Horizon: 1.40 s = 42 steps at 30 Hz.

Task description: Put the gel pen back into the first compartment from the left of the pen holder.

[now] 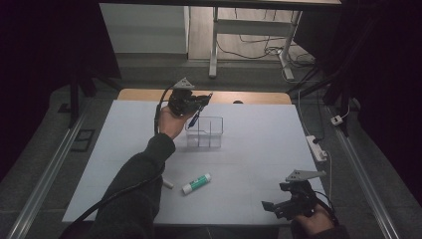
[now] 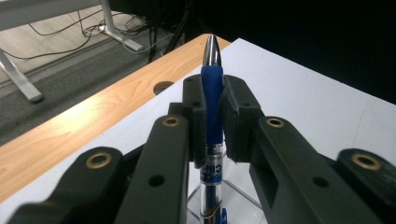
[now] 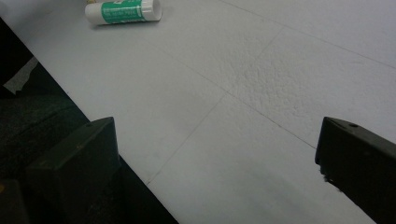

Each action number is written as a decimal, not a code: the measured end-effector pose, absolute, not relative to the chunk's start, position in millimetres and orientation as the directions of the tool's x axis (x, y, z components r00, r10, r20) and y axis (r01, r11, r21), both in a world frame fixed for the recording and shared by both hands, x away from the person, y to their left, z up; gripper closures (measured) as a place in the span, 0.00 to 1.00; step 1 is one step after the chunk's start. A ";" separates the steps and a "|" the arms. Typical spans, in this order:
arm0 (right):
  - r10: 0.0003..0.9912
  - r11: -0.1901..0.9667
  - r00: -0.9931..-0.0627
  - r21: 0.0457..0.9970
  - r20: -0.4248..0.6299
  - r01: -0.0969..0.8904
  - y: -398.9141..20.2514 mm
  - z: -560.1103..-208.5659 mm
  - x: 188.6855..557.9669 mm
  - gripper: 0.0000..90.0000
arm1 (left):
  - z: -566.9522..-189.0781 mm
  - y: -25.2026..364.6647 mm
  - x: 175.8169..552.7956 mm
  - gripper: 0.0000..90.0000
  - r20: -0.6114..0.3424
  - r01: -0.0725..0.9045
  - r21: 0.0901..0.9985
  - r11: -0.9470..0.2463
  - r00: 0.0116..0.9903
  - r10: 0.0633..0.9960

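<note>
My left gripper [image 1: 201, 101] hangs over the far left corner of a clear plastic box [image 1: 205, 132] and is shut on a blue pen [image 1: 193, 119]. In the left gripper view the pen [image 2: 212, 88] stands between the two pads, silver tip up, its clear barrel running down toward the box's rim [image 2: 233, 189]. A green and white glue stick [image 1: 196, 183] lies on the white board nearer the front, and it also shows in the right gripper view [image 3: 123, 11]. My right gripper [image 1: 275, 206] rests low at the front right, its jaws open wide over bare board [image 3: 219, 154].
A small white cap [image 1: 167, 183] lies left of the glue stick by the left sleeve. The white board [image 1: 259, 164] covers a wooden table whose far edge [image 1: 149, 94] shows behind it. A power strip [image 1: 317, 148] sits off the right edge. Desk legs and cables stand beyond.
</note>
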State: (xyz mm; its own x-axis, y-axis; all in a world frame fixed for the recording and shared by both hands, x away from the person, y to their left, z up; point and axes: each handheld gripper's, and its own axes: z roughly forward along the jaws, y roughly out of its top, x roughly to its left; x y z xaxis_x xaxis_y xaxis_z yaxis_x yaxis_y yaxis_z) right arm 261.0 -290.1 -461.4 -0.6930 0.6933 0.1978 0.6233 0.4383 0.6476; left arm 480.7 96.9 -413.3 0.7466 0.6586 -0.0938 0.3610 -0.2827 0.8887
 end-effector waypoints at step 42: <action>0.695 0.448 -0.693 0.638 0.192 0.626 -288.8 -462.0 261.5 0.00 | -420.6 137.0 440.8 0.24 -0.102 0.475 0.790 -0.389 0.726 0.680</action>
State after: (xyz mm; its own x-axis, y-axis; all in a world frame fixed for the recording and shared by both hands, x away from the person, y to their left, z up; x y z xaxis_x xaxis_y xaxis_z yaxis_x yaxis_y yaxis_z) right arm 261.5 -288.8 -462.0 -0.6928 0.6951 0.1921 0.6262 0.4477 0.6384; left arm 440.8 137.0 -420.6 0.7259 0.6802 -0.1018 0.4749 -0.3886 0.7896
